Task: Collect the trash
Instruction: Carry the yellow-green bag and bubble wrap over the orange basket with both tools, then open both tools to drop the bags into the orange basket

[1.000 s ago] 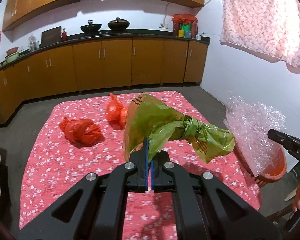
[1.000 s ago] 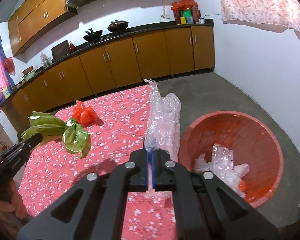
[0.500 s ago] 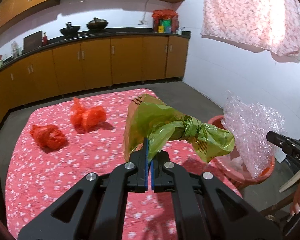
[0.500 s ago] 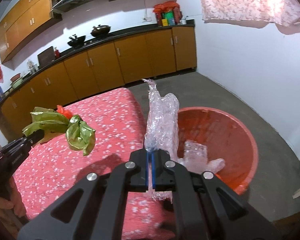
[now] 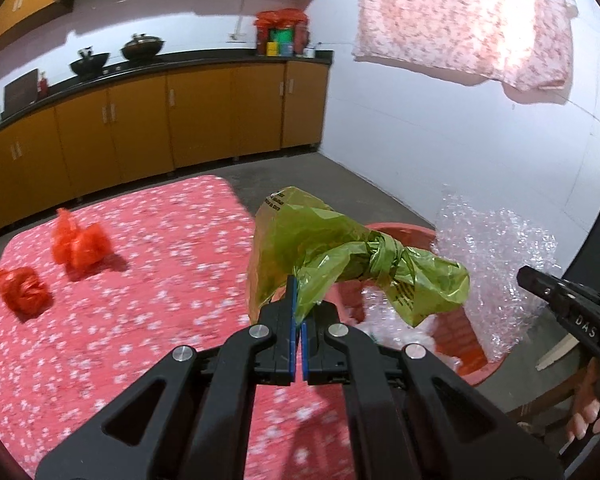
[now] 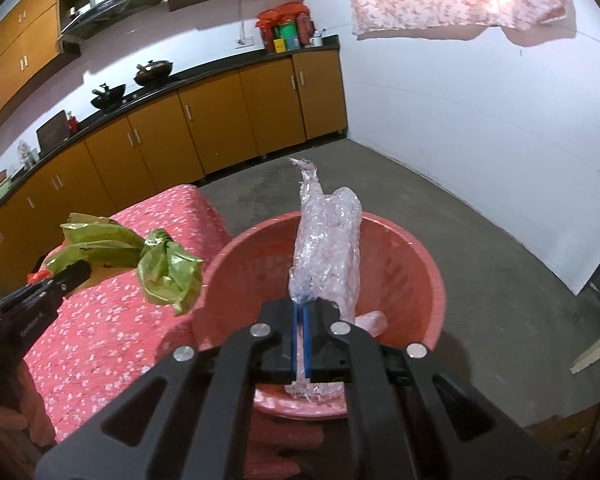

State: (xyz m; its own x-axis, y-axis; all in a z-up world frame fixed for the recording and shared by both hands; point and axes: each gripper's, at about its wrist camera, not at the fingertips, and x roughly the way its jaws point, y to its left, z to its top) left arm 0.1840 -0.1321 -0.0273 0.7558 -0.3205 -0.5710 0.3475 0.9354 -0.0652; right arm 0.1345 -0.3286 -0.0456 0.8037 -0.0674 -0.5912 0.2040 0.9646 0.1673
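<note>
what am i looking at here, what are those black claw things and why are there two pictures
No robot here: a person carries a hand-held black two-finger gripper in each hand, and a fisheye camera on each one looks forward along its fingers. One picture is taken from the left gripper, the other from the right gripper.

The left gripper is shut on a knotted green plastic bag. The right gripper is shut on a crumpled piece of clear bubble wrap, held over a round red plastic basin that already has some clear plastic in it.

Beside the basin is a surface under a red flowered cloth. Two crumpled red plastic bags lie on it.

Behind are kitchen cabinets and a counter with pans.
</note>
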